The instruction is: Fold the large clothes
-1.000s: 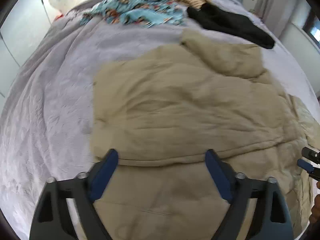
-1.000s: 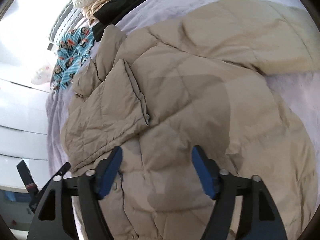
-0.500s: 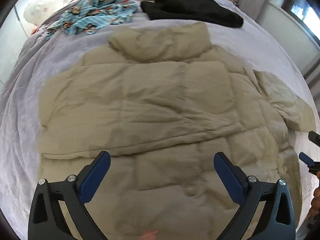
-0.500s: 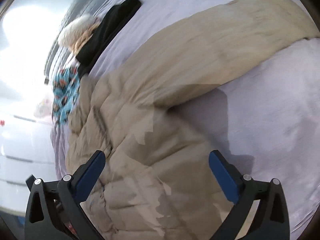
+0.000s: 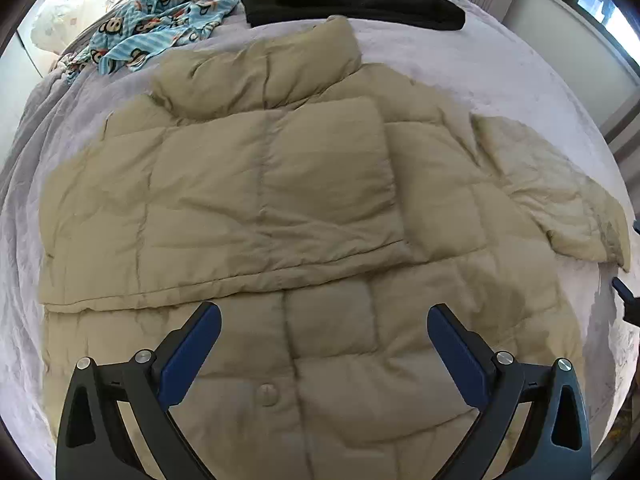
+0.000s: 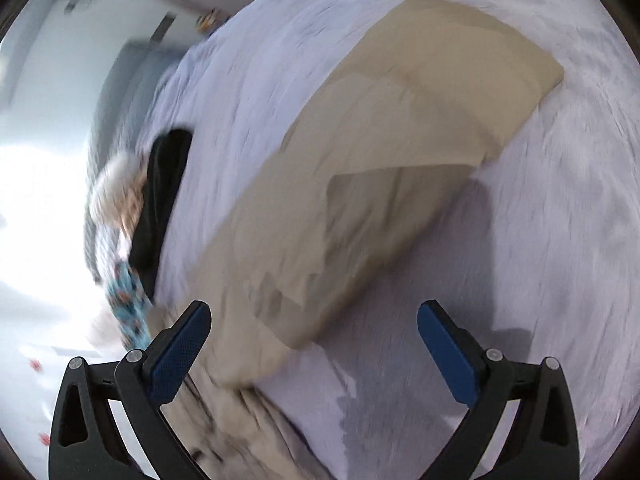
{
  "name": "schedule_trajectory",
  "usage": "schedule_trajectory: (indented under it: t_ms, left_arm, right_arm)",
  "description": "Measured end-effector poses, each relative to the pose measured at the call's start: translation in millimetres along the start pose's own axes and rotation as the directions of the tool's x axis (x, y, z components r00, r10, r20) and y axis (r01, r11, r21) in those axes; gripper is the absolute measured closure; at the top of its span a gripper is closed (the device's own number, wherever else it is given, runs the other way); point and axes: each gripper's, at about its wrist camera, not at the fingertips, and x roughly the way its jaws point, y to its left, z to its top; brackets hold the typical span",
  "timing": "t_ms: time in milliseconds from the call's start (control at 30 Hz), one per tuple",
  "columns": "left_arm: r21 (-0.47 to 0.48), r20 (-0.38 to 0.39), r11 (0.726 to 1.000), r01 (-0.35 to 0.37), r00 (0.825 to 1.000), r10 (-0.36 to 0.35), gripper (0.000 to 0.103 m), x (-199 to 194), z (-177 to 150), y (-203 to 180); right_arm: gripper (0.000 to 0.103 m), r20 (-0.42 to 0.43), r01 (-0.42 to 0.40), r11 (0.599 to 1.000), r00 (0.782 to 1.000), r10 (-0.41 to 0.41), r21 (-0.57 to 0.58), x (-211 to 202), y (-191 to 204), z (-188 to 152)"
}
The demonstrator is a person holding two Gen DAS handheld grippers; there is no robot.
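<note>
Swinging toward the outstretched right sleeve (image 6: pixel 400 152), the right claw (image 6: pixel 314 338) gapes empty; left claw (image 5: pixel 324 338), also wide and empty, has backed off the jacket (image 5: pixel 260 184) with its left sleeve folded across

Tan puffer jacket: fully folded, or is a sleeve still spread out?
Partly folded. One sleeve lies across the jacket body; the other sleeve lies spread on the bedcover.

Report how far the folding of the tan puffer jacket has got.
Done: one sleeve lies folded across the jacket's chest. In hand: nothing; the left claw and right claw are both open and empty. Left: the other sleeve is still spread out on the bed, and the body is unfolded.
</note>
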Motion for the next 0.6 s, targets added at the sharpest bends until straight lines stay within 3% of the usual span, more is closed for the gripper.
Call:
schedule_trajectory:
  t_ms: [167,333,400,467,533,600]
  left_arm:
    - [-0.038,0.023,0.999,-0.003,1.000,0.004,0.000,-6,4,-4]
    - [-0.069,0.050,0.998,-0.015,0.999,0.018,0.000,-13,10,0]
    - [-0.080,0.055,0.997,-0.021,0.998,0.025,0.000,-15,13,4]
    - [-0.090,0.061,0.996,-0.027,0.998,0.032,0.000,-18,15,10]
    - [-0.101,0.074,0.994,-0.032,0.996,0.039,0.000,-22,17,18]
    - [-0.113,0.091,0.993,-0.036,0.995,0.047,0.000,-26,19,29]
  right_arm:
    - [0.000,0.017,-0.078,0.985,0.997,0.076,0.151,18,-22,37]
    - [0.003,0.066,-0.219,0.919,0.976,0.209,0.328,39,-31,56]
    - [0.018,0.058,-0.255,0.899,0.966,0.251,0.357,45,-28,59]
    - [0.063,0.012,-0.271,0.893,0.958,0.287,0.360,57,-18,59]
    - [0.092,-0.004,-0.287,0.895,0.952,0.307,0.342,61,-5,57]
    - [0.093,-0.002,-0.311,0.903,0.945,0.326,0.297,61,17,54]
